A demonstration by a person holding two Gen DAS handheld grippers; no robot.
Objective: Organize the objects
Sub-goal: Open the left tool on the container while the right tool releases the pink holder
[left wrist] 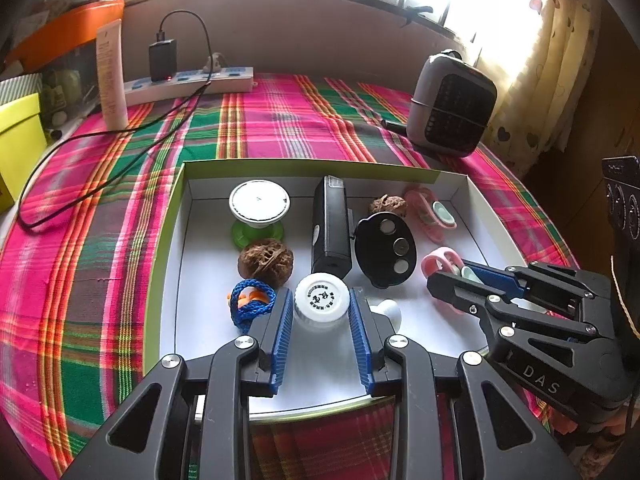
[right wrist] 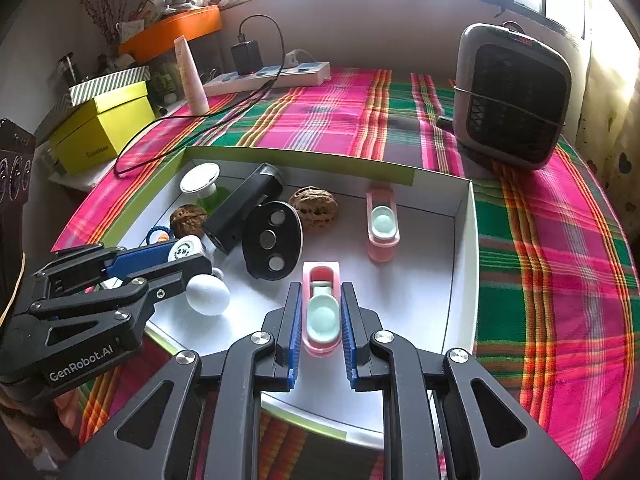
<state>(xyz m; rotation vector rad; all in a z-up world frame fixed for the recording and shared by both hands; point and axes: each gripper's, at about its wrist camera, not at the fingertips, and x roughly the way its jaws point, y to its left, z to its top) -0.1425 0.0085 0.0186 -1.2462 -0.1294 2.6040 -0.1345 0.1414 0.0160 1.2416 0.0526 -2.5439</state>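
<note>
Everything sits in a shallow white box [left wrist: 176, 240] with green outer walls. Back left there's a white-topped spool [left wrist: 259, 202] on a green base, with a wrinkly walnut [left wrist: 265, 258] in front of it and a blue cord loop [left wrist: 252, 304] nearer still. A white bottle cap [left wrist: 322, 298] stands upright. Mid-box lies a black rectangular device [left wrist: 330, 228] beside a black oval disc [left wrist: 385, 246] with three round metal spots. Second walnut [right wrist: 314, 205] at the back, plus two pink clips [right wrist: 383, 224] [right wrist: 321, 312] with mint pads, lying flat.
</note>
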